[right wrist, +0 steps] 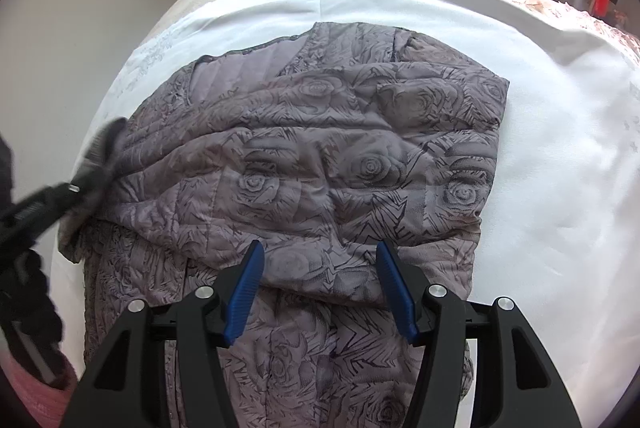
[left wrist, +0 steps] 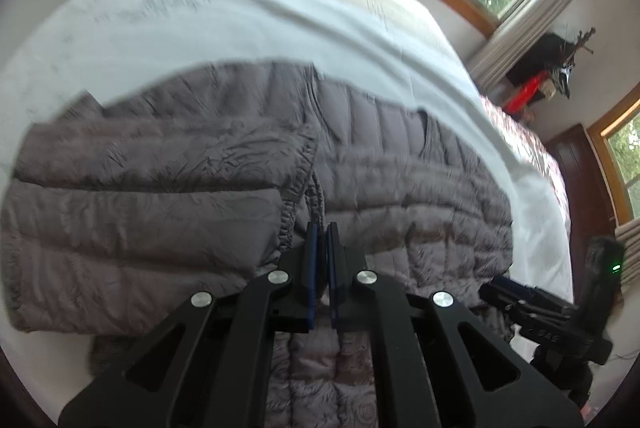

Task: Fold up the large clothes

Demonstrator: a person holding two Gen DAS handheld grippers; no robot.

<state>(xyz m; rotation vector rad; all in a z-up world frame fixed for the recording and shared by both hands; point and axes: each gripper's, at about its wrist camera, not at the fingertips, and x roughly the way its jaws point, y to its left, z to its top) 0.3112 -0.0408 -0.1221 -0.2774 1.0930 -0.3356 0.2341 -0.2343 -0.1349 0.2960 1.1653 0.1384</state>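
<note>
From your left wrist view, your left hand-held gripper (left wrist: 322,248) had its jaws closed together with nothing between them, above the grey quilted jacket (left wrist: 200,180) lying on the white sheet (left wrist: 240,24) of the bed; your right hand-held gripper (left wrist: 496,290) showed at the near right. From your right wrist view, that gripper's jaws stood partly open and empty over the jacket's near fold, the left one blurred at its left edge.

The black left gripper (left wrist: 322,248) with blue-padded fingers (left wrist: 311,268) is pointing steeply downward, jaws pressed together. The matching black right gripper (right wrist: 320,268) is angling downward, its blue fingers (right wrist: 248,276) standing apart.
</note>
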